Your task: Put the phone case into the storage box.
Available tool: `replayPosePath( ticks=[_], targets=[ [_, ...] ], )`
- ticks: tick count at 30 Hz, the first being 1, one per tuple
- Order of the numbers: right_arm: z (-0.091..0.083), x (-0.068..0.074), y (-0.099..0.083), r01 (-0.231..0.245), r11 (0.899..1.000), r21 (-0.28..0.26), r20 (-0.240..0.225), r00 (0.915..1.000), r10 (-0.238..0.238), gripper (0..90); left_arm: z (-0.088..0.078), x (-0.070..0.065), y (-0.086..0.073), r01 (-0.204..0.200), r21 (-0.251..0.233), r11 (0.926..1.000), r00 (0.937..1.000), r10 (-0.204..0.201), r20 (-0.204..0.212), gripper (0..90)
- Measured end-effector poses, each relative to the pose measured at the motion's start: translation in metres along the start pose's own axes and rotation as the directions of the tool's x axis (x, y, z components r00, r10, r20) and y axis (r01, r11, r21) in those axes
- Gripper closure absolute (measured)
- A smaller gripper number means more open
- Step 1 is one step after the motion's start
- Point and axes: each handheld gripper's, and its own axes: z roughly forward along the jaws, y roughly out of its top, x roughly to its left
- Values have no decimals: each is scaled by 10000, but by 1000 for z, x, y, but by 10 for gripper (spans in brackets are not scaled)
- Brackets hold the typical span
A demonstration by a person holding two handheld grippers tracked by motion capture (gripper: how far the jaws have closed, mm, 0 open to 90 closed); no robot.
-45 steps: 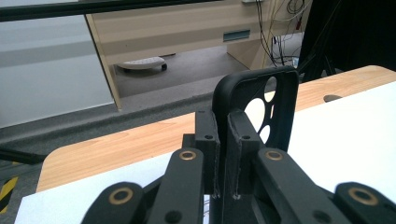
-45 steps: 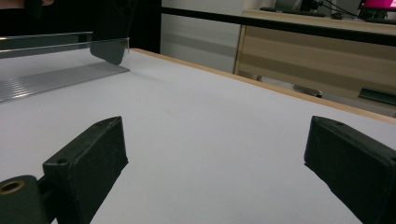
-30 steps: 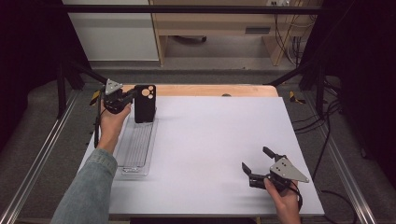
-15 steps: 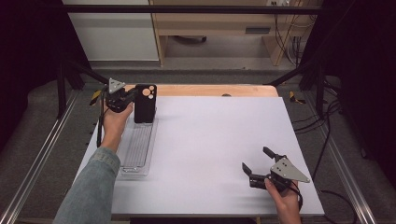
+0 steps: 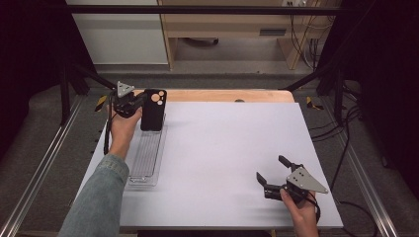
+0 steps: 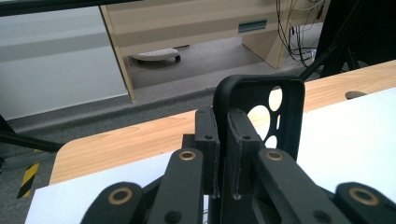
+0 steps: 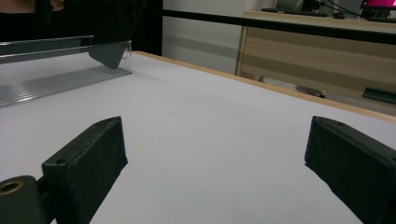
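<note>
The black phone case (image 5: 153,109) stood upright over the far end of a clear tray (image 5: 146,157), its edge clamped in the left tool (image 5: 137,102); the right tool (image 5: 269,174) (jaws apart) hovered over the white counter (image 5: 222,148); grey floor and a wooden desk (image 5: 232,24) lay beyond.

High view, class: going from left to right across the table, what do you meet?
Left gripper → black phone case, held at its edge over the clear tray's far end → bare white tabletop → right gripper, fingers apart.
</note>
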Motion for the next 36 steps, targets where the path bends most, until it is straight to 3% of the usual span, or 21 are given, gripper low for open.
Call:
replayPosePath(
  ticks=[36],
  targets=[
    [1, 0, 0, -22, 10000, 18, -11, 10000, 22, 56, 10, 0, 0, -89, 404, 9991, 9999, 92, -91, 833]
  ],
)
